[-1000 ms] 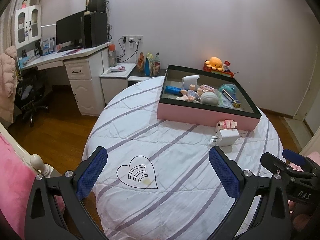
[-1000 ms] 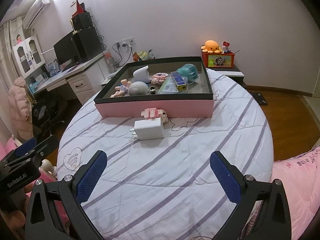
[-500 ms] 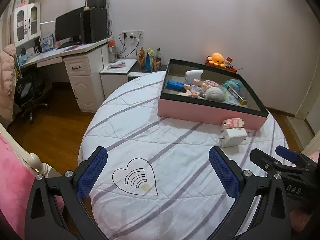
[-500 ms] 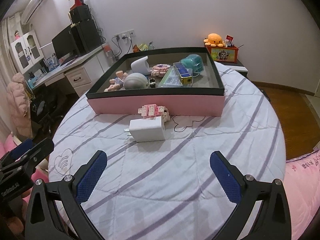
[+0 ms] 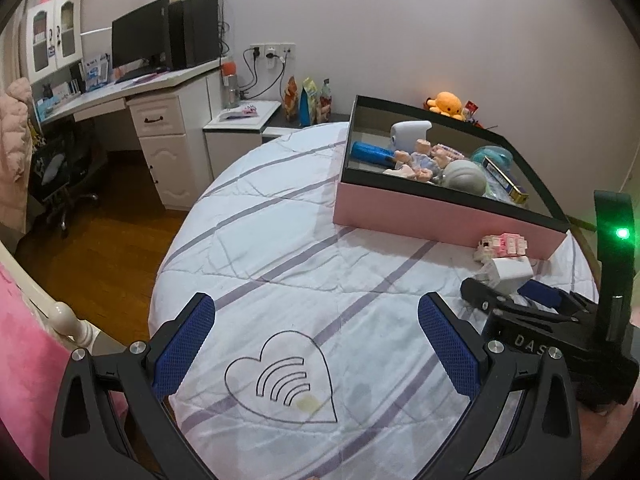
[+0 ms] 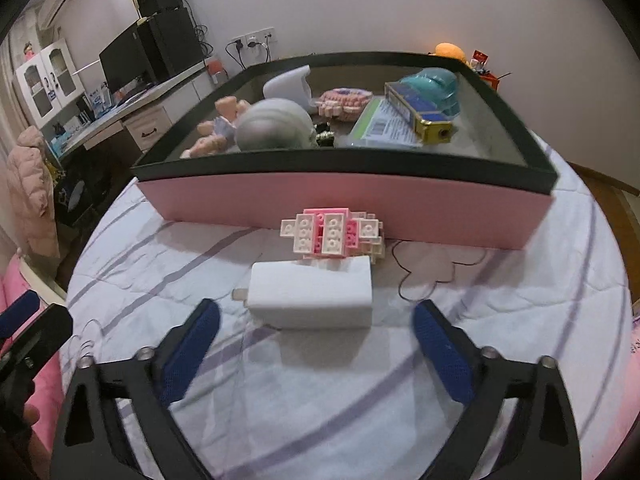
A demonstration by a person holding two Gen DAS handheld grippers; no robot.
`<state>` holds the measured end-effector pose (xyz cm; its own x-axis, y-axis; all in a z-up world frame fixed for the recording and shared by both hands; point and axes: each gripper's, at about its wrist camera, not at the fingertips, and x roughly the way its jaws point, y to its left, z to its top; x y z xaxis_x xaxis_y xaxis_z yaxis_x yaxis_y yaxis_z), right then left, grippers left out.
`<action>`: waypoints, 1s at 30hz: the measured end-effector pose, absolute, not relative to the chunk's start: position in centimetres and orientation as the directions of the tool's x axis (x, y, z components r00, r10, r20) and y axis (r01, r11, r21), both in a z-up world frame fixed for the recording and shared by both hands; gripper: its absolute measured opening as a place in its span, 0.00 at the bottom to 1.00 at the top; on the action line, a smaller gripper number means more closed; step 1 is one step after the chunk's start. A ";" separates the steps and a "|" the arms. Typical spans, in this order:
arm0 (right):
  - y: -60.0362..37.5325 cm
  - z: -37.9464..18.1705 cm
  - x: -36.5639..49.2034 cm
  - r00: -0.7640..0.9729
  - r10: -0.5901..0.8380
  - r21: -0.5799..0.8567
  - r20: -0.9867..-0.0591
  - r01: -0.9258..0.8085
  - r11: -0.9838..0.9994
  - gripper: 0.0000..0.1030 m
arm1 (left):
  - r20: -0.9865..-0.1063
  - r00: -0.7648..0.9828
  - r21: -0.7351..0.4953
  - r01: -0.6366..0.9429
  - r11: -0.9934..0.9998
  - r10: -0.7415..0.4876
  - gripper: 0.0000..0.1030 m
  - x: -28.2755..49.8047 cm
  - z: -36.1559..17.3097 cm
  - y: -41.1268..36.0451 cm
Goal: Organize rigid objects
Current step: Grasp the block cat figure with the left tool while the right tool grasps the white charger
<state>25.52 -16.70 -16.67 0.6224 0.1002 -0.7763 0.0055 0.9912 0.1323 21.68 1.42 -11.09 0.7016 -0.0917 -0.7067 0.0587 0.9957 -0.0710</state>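
Observation:
A white charger block (image 6: 310,294) lies on the striped round bedspread (image 6: 500,320), just in front of my open right gripper (image 6: 316,338); its fingers stand on either side, a little short of it. A pink-and-white brick model (image 6: 334,234) lies behind it against the pink box (image 6: 340,208), which holds several toys. In the left wrist view the charger (image 5: 508,274), brick model (image 5: 502,246) and box (image 5: 440,216) sit to the right. My left gripper (image 5: 316,338) is open and empty above the bedspread's heart mark (image 5: 280,376).
A desk with monitor (image 5: 136,40) and drawers stands at the far left, and a wooden floor (image 5: 92,248) lies below the bed edge. A pink blanket (image 5: 20,360) lies at the near left. An orange plush (image 5: 448,104) sits behind the box.
My right gripper has moved forward and down toward the charger, which now lies close before its fingers. My left gripper has shifted slightly, and the right gripper has come further into its view.

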 end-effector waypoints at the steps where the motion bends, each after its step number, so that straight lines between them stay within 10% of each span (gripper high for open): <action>1: -16.7 -16.6 25.5 0.629 0.111 0.137 -0.770 -0.008 0.991 0.71 | -0.709 0.699 -0.072 0.061 0.996 -0.094 1.00 21.9 -11.2 1.3; 30: -22.9 -15.3 21.5 0.653 0.165 0.159 -0.739 -0.069 0.985 0.56 | -0.732 0.651 -0.070 0.221 0.973 -0.200 1.00 23.7 -12.2 -9.5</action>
<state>21.47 -22.90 -15.25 0.6533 0.1654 -0.7388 -0.0692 0.9848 0.1593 23.74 -9.55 -12.25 0.6512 -0.2003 -0.7320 0.2206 0.9728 -0.0700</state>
